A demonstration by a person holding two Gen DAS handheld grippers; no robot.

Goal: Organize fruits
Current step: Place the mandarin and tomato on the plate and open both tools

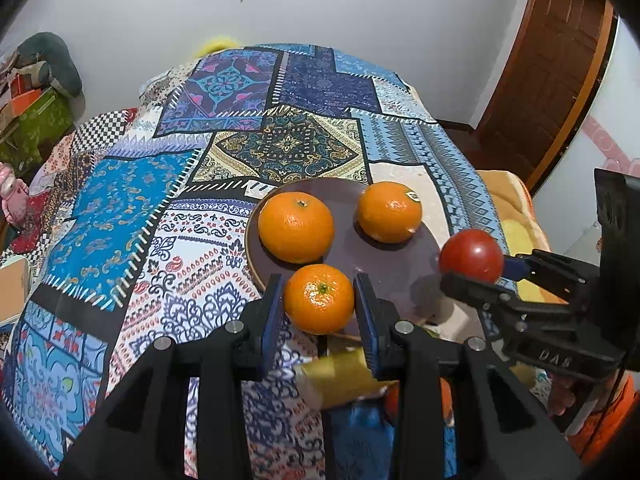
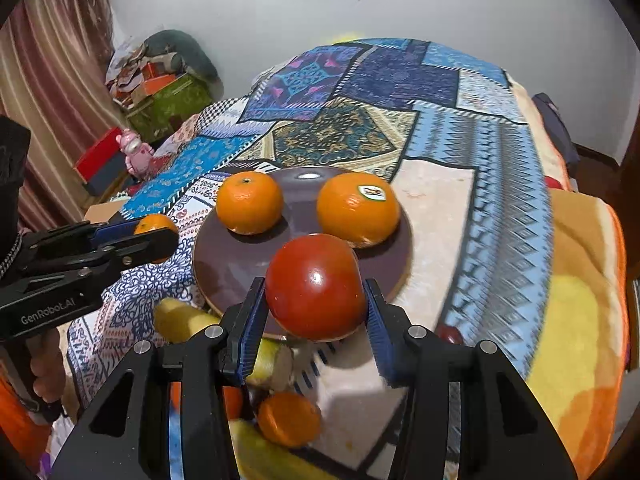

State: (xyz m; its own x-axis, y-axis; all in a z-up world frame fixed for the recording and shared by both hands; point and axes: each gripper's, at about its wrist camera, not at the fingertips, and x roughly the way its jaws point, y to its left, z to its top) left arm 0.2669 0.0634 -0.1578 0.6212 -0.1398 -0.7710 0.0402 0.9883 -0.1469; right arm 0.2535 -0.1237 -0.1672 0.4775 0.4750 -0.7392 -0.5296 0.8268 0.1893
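Two oranges (image 1: pixel 296 227) (image 1: pixel 389 212) sit side by side on the plate (image 1: pixel 394 276).

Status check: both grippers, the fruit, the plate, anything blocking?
Left gripper shut on orange. Right gripper shut on tomato. Plate holds two oranges, near side free. Nothing blocking.

Left hand-held gripper (image 1: pixel 319 300) angled steeply downward, blue-padded fingers (image 1: pixel 272 312) closed on an orange (image 1: pixel 319 298), pads pressed to both its sides. Right hand-held gripper (image 2: pixel 316 300) tilted down likewise, fingers (image 2: pixel 252 332) clamped on a red tomato (image 2: pixel 314 286). Side by side, near each other, each visible at the edge of the other's view. Bare fingers (image 2: pixel 44 372) wrapped round the left grip handle below its body.
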